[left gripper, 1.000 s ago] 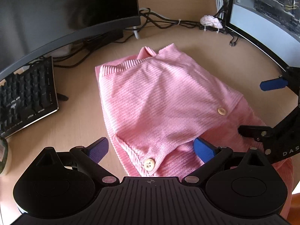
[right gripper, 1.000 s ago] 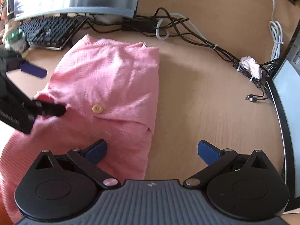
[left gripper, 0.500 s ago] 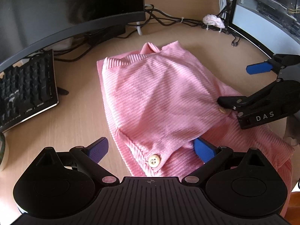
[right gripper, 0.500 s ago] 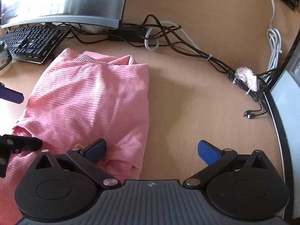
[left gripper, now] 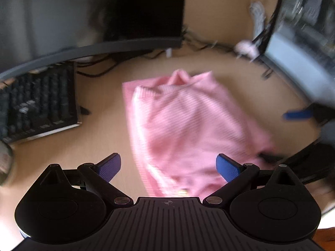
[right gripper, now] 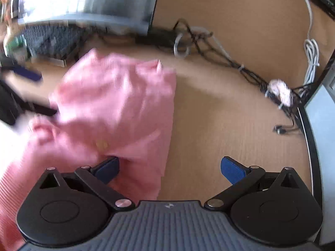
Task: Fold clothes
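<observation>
Both grippers, left [left gripper: 168, 166] and right [right gripper: 170, 168], gape apart beside the pink garment [left gripper: 188, 125]; closing carelessly may bunch its loose fold.

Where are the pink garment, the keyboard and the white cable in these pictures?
pink garment [left gripper: 188, 125]: left wrist view, middle of the folded cloth.
keyboard [left gripper: 37, 108]: left wrist view, its keys.
white cable [right gripper: 312, 56]: right wrist view, looped part.

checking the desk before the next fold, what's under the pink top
The pink top lies on the bare wooden desk, which shows all round it. Whatever sits beneath the cloth itself is covered. Both grippers, left and right, are open.
</observation>
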`<state>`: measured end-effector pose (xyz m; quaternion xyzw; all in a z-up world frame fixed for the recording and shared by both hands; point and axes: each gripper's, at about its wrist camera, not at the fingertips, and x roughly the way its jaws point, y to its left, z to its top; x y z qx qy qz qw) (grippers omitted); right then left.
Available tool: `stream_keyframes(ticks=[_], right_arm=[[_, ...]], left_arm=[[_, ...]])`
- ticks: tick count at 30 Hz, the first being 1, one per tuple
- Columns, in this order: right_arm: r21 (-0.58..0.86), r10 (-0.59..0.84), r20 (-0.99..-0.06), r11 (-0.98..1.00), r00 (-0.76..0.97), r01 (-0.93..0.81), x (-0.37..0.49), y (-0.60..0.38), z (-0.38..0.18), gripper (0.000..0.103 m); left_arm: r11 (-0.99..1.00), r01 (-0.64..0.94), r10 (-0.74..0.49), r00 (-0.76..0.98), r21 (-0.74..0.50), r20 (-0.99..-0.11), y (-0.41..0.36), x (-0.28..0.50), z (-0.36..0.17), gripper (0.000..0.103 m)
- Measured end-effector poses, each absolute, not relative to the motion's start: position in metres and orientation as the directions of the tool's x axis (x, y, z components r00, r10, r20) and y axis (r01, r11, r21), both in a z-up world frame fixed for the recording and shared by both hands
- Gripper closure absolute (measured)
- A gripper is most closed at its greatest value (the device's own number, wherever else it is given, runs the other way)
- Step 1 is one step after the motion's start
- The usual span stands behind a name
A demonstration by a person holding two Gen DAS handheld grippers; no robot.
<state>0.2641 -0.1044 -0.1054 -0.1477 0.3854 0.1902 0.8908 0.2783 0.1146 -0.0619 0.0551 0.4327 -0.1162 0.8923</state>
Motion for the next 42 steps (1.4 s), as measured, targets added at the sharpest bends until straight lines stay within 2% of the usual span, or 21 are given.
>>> stream_keyframes(ticks=[3, 5, 7, 11, 14, 17, 19, 23, 25, 26, 27, 28, 29, 30, 33, 37, 39, 42], right_arm=[[-0.050, 0.264, -0.720, 0.903, 0.642, -0.428, 0.285, -0.103, -0.090, 0.000], [-0.060, 0.251, -0.707, 0.910, 0.661, -0.410, 0.302, -0.099, -0.086, 0.000], [-0.054, 0.256, -0.696, 0.913, 0.670, -0.405, 0.315, -0.098, -0.082, 0.000], [0.032, 0.303, -0.699, 0.918, 0.647, -0.395, 0.343, -0.105, -0.077, 0.001], [0.126, 0.346, -0.711, 0.919, 0.612, -0.373, 0.363, -0.115, -0.079, 0.014], [0.248, 0.414, -0.716, 0.904, 0.562, -0.350, 0.384, -0.124, -0.085, 0.036], [0.285, 0.448, -0.714, 0.888, 0.537, -0.361, 0.396, -0.117, -0.090, 0.041], [0.298, 0.473, -0.717, 0.872, 0.513, -0.388, 0.421, -0.091, -0.106, 0.042], [0.302, 0.477, -0.726, 0.869, 0.496, -0.392, 0.433, -0.078, -0.117, 0.049], [0.306, 0.476, -0.734, 0.868, 0.484, -0.391, 0.437, -0.073, -0.123, 0.057], [0.315, 0.481, -0.740, 0.865, 0.469, -0.389, 0.441, -0.069, -0.129, 0.069], [0.324, 0.487, -0.741, 0.862, 0.461, -0.390, 0.441, -0.067, -0.133, 0.075], [0.332, 0.495, -0.740, 0.858, 0.456, -0.392, 0.440, -0.065, -0.133, 0.088], [0.348, 0.508, -0.738, 0.850, 0.444, -0.395, 0.437, -0.065, -0.132, 0.095], [0.371, 0.566, -0.677, 0.814, 0.470, -0.446, 0.401, -0.076, -0.101, 0.096], [0.377, 0.652, -0.597, 0.743, 0.468, -0.553, 0.325, -0.102, -0.046, 0.096], [0.347, 0.660, -0.615, 0.718, 0.432, -0.604, 0.281, -0.111, -0.035, 0.096], [0.296, 0.608, -0.716, 0.711, 0.345, -0.638, 0.227, -0.112, -0.053, 0.097]], left_arm=[[0.954, 0.278, -0.080, 0.586, 0.108, -0.806, 0.108, 0.284, -0.075, 0.003], [0.955, 0.274, -0.075, 0.592, 0.113, -0.802, 0.110, 0.285, -0.073, 0.003], [0.965, 0.258, -0.138, 0.632, 0.038, -0.763, 0.117, 0.287, -0.058, 0.003], [0.916, 0.317, -0.399, 0.665, -0.245, -0.632, 0.132, 0.302, -0.030, 0.003], [0.866, 0.329, -0.499, 0.618, -0.376, -0.608, 0.131, 0.328, -0.041, 0.003], [0.890, 0.267, -0.454, 0.568, -0.368, -0.686, 0.125, 0.350, -0.075, 0.003], [0.913, 0.220, -0.406, 0.556, -0.343, -0.725, 0.125, 0.354, -0.094, 0.003], [0.918, 0.187, -0.391, 0.572, -0.350, -0.721, 0.130, 0.339, -0.084, 0.003], [0.926, 0.150, -0.367, 0.583, -0.348, -0.725, 0.140, 0.330, -0.077, 0.003], [0.930, 0.129, -0.351, 0.589, -0.344, -0.728, 0.146, 0.325, -0.075, 0.003], [0.933, 0.102, -0.336, 0.594, -0.346, -0.730, 0.154, 0.318, -0.072, 0.003], [0.933, 0.069, -0.322, 0.599, -0.354, -0.733, 0.163, 0.310, -0.070, 0.003], [0.931, 0.040, -0.312, 0.603, -0.363, -0.734, 0.172, 0.304, -0.069, 0.003], [0.928, 0.011, -0.302, 0.607, -0.372, -0.735, 0.182, 0.297, -0.068, 0.003], [0.912, -0.058, -0.285, 0.620, -0.405, -0.731, 0.206, 0.283, -0.065, 0.003], [0.869, -0.073, -0.329, 0.653, -0.489, -0.683, 0.232, 0.275, -0.052, 0.003], [0.858, -0.036, -0.356, 0.678, -0.513, -0.643, 0.237, 0.277, -0.038, 0.003], [0.849, 0.054, -0.405, 0.705, -0.525, -0.582, 0.235, 0.284, -0.014, 0.003]])
